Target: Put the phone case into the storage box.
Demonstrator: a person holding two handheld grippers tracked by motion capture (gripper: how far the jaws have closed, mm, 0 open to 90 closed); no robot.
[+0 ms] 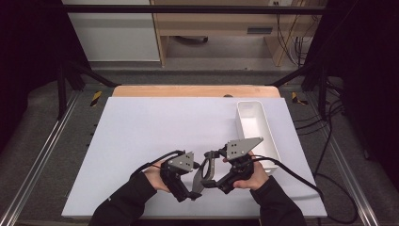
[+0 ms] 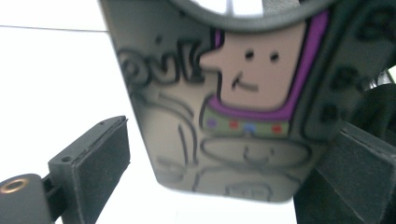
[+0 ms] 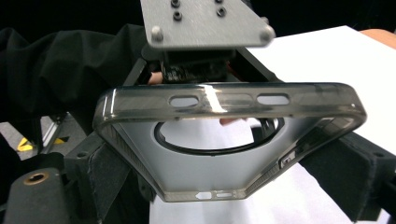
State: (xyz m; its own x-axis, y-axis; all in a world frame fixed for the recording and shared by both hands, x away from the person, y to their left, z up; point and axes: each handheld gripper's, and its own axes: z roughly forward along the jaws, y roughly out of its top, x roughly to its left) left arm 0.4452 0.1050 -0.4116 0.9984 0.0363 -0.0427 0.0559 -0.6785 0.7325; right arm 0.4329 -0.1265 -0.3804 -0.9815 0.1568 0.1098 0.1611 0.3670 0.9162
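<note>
While both grippers meet above the table (image 1: 141,136), phone case (image 3: 224,140) pinched by right gripper (image 3: 224,186), left gripper (image 2: 215,182) spread around it.

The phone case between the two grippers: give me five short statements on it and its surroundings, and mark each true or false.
1. The phone case has a large round opening in its back. True.
2. The case's outer face carries a cartoon figure with purple edging. True.
3. The case lies flat on the table. False: it is held up above the white table between the left gripper and the right gripper.
4. The white bin holds several phone cases. False: nothing shows inside it.
5. The bin stands at the table's left edge. False: it stands near the right edge.
</note>
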